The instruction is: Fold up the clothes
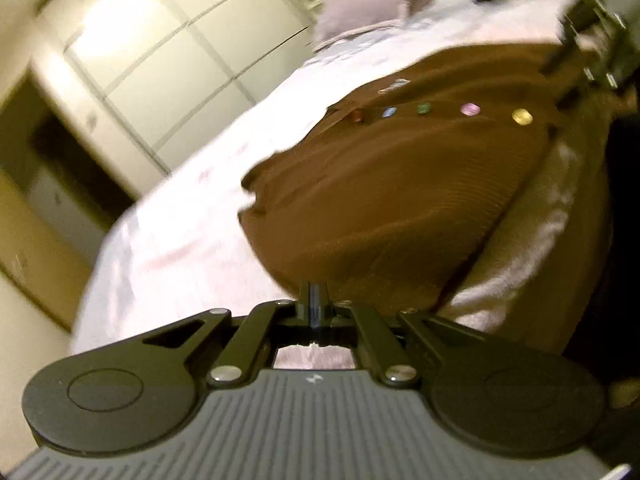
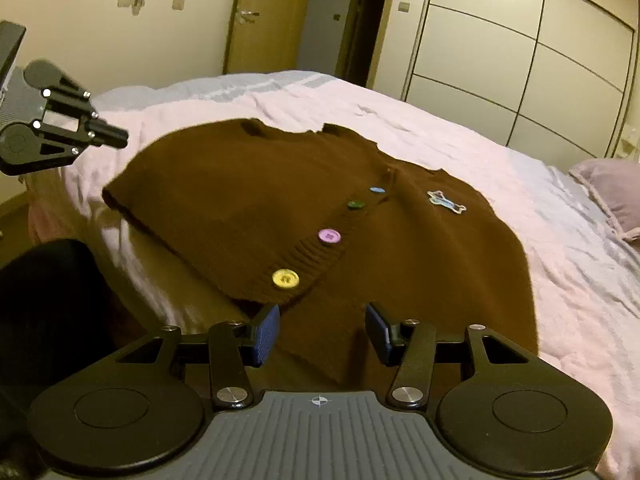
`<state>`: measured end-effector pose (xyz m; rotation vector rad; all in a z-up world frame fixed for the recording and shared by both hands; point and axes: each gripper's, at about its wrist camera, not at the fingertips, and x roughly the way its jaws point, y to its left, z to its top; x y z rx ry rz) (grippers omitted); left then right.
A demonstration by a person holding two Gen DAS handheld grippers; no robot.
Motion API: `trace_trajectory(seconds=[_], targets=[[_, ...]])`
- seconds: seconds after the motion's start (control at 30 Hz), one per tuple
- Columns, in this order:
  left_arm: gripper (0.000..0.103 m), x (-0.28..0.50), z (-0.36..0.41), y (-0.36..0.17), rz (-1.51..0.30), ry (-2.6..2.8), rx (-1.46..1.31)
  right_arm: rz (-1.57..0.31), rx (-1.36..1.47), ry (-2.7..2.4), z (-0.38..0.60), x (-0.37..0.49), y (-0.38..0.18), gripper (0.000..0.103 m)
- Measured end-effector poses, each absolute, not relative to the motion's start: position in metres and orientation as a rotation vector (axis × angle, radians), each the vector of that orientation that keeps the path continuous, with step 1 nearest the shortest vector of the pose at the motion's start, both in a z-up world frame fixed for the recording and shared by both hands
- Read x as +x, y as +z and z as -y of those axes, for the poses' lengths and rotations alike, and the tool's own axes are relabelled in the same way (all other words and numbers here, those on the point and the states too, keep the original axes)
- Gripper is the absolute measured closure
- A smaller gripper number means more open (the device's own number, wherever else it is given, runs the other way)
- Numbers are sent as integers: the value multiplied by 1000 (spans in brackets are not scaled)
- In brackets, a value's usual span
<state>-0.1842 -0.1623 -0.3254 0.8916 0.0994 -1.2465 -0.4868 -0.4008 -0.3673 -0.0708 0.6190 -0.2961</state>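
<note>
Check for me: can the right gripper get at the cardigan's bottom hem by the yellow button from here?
Probably yes: the right gripper is open with the brown cardigan hem directly ahead, near the yellow button, nothing between.

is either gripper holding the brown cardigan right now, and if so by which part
Neither. The left gripper is shut on nothing, off the cardigan. The right gripper is open over the hem, pads apart.

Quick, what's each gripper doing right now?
Left gripper: closed, holding nothing.
Right gripper: open, empty, over the cardigan hem.
</note>
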Motion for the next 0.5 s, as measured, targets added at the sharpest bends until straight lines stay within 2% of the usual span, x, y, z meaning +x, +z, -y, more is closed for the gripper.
trace_trajectory(seconds=[0.1, 0.2, 0.43, 0.5], targets=[[95, -169, 172, -318, -183, -1236, 821, -623, -69, -272, 402, -478, -365, 52], [66, -141, 201, -309, -267, -1258, 725, -614, -62, -255, 404, -466, -359, 52], [66, -63, 293, -312, -463, -1286, 604, -632, -99, -141, 394, -434, -360, 52], [69, -43, 317, -318, -520, -1302, 595, -649, -145, -109, 384, -423, -365, 52]])
